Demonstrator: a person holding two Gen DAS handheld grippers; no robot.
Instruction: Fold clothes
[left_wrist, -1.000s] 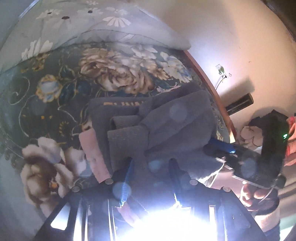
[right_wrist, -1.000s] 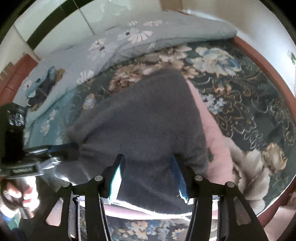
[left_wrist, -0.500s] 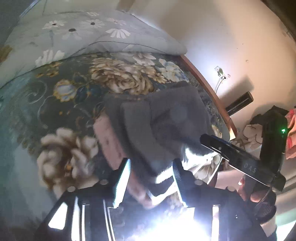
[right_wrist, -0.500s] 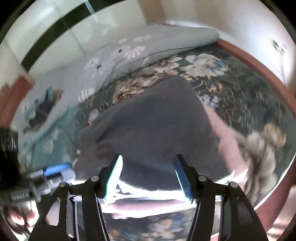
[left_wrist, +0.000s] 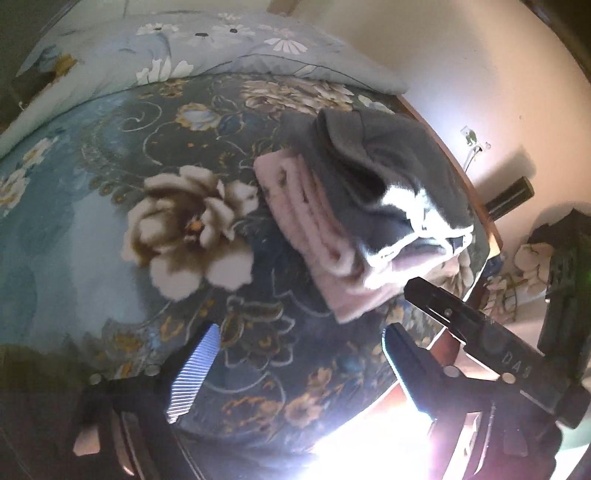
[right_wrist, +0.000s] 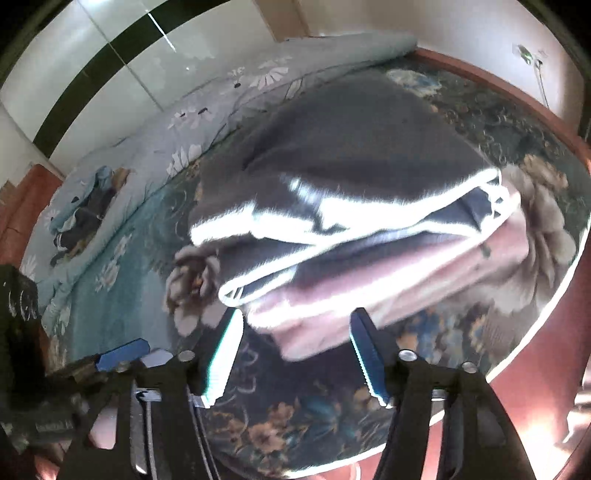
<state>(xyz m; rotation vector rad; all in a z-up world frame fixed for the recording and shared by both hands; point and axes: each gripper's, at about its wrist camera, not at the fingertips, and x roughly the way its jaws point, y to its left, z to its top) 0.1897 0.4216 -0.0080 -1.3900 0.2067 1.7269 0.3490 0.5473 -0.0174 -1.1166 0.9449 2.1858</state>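
So the bed (left_wrist: 110, 229) fills most of both views, dark floral blanket, with a pale daisy-print duvet (left_wrist: 207, 48) bunched along the far side. The stack of folded clothes sits near the bed's wooden edge (right_wrist: 554, 122): a grey fleece garment (right_wrist: 354, 147) lying on top of a folded pink garment (right_wrist: 424, 273) (the pink pokes out underneath along one side and at the near end).

The relation that matters: the stack lies straight ahead of the right gripper (right_wrist: 295, 354), its near end just beyond the tips, long axis running away from that camera toward the duvet. From the left gripper (left_wrist: 299, 354) the stack is ahead and off to the right, further away, with bare blanket directly between its tips.

Both sets of jaws stand apart and hold nothing. The right one is clearly the nearer, so I'd guess any squaring-up or lifting of the pile falls to it. The grey top layer looks a bit rumpled at the near end, with a loose flap that could slide off the pink if it gets nudged sideways.
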